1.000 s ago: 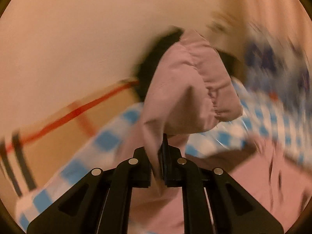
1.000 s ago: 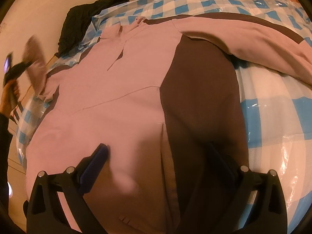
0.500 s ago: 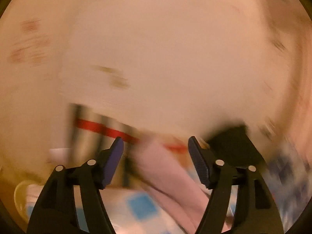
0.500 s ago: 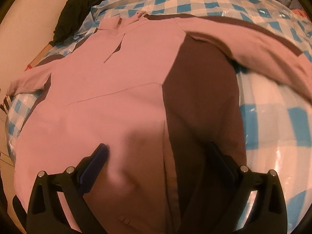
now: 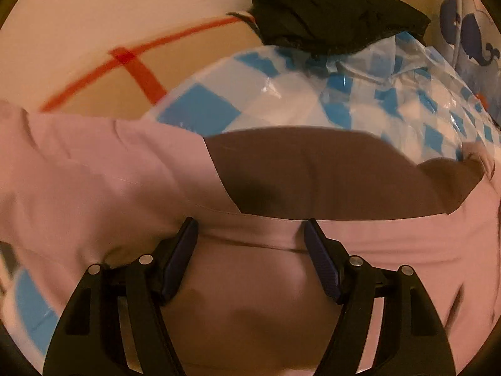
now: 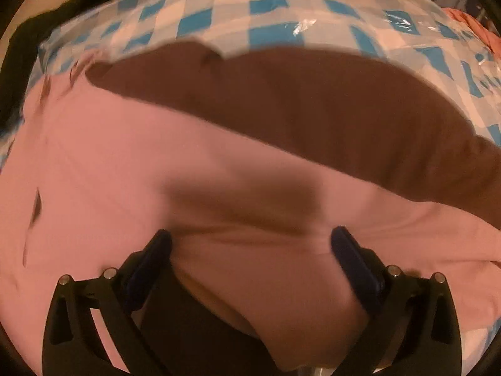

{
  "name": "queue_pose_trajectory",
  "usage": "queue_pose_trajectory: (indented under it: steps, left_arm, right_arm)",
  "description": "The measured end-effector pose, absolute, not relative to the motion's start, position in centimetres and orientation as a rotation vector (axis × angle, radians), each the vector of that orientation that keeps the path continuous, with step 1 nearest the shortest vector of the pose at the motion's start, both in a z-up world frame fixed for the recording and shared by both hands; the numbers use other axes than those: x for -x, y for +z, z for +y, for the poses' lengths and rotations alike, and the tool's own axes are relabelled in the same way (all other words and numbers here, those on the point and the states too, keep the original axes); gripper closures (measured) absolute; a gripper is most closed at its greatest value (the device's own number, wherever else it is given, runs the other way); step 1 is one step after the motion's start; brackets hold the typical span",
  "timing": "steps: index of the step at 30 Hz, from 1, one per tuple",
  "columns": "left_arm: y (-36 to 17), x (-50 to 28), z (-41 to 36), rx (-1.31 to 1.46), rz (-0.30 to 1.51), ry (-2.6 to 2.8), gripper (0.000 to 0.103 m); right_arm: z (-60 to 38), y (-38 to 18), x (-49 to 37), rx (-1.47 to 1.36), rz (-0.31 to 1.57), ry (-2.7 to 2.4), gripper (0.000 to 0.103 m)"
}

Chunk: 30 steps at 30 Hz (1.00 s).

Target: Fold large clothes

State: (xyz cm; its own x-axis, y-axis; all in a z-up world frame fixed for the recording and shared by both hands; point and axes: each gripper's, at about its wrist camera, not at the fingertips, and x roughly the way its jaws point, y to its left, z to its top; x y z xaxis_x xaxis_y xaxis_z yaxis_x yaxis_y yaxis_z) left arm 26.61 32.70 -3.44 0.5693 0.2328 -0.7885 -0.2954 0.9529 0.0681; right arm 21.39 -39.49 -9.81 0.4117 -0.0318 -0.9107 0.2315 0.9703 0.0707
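Observation:
A large pink and brown garment (image 5: 94,172) lies spread on a blue-and-white checked cover (image 5: 200,106). In the left wrist view its pink sleeve runs off to the left and a brown panel (image 5: 313,172) lies ahead. My left gripper (image 5: 249,224) hangs open just above the pink cloth, holding nothing. In the right wrist view, my right gripper (image 6: 250,233) is open wide and low over the garment (image 6: 109,156). A raised pink wrinkle lies between its fingertips. A brown band (image 6: 313,103) curves across beyond it.
A black garment (image 5: 328,9) is heaped at the far corner of the cover, also seen as the black garment (image 6: 31,40) at the right view's upper left. Red tape lines (image 5: 134,59) cross a beige surface beside the bed. Whale-print fabric (image 5: 469,31) hangs at the right. An orange-pink cloth (image 6: 469,22) lies far right.
My left gripper let go of the pink sleeve end, opened, swung round and came down over the garment. My right gripper stayed open and slid sideways, closer to the cloth.

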Motion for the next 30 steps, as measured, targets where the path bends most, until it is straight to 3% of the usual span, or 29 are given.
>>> queue_pose_trajectory:
  steps: [4, 7, 10, 12, 13, 17, 19, 21, 26, 30]
  left_arm:
    - [1.4, -22.0, 29.2, 0.081, 0.776, 0.202, 0.033]
    - [1.3, -16.8, 24.5, 0.093, 0.766, -0.006, 0.025]
    - [-4.0, -11.6, 19.1, 0.043, 0.910, -0.192, 0.025]
    - [-9.8, -11.6, 16.0, -0.032, 1.084, -0.246, 0.023]
    - [-12.4, -11.8, 14.7, -0.093, 1.108, -0.230, 0.021]
    - [-8.2, -9.5, 17.0, 0.093, 1.096, -0.245, 0.022]
    - [-5.0, -6.1, 18.5, 0.047, 1.061, -0.248, 0.022]
    - [-3.7, -2.1, 21.0, 0.070, 1.084, -0.257, 0.014]
    - [-7.9, 3.3, 24.1, 0.289, 1.253, -0.311, 0.014]
    - [-11.8, 6.4, 21.6, 0.362, 1.337, -0.405, 0.014]
  right_arm:
    - [-39.0, -5.0, -18.5, -0.206, 1.023, -0.082, 0.006]
    - [-39.0, -3.2, -13.5, -0.275, 0.984, 0.002, 0.006]
    - [-37.6, -3.8, -7.7, -0.201, 1.056, 0.070, 0.006]
    - [-35.9, -8.8, -5.7, -0.111, 1.244, 0.107, 0.005]
    - [-35.8, -9.7, -5.3, -0.100, 1.228, 0.128, 0.005]
    - [-38.5, -6.6, -3.5, -0.341, 1.223, 0.151, 0.006]
    - [-39.0, -4.4, -0.6, -0.311, 1.211, 0.190, 0.006]
    - [-39.7, -3.9, 3.7, -0.328, 1.257, 0.225, 0.006]
    - [-41.5, -6.4, 11.1, -0.653, 1.339, 0.365, 0.006]
    - [-38.5, -7.5, 13.0, -0.670, 1.366, 0.462, 0.006]
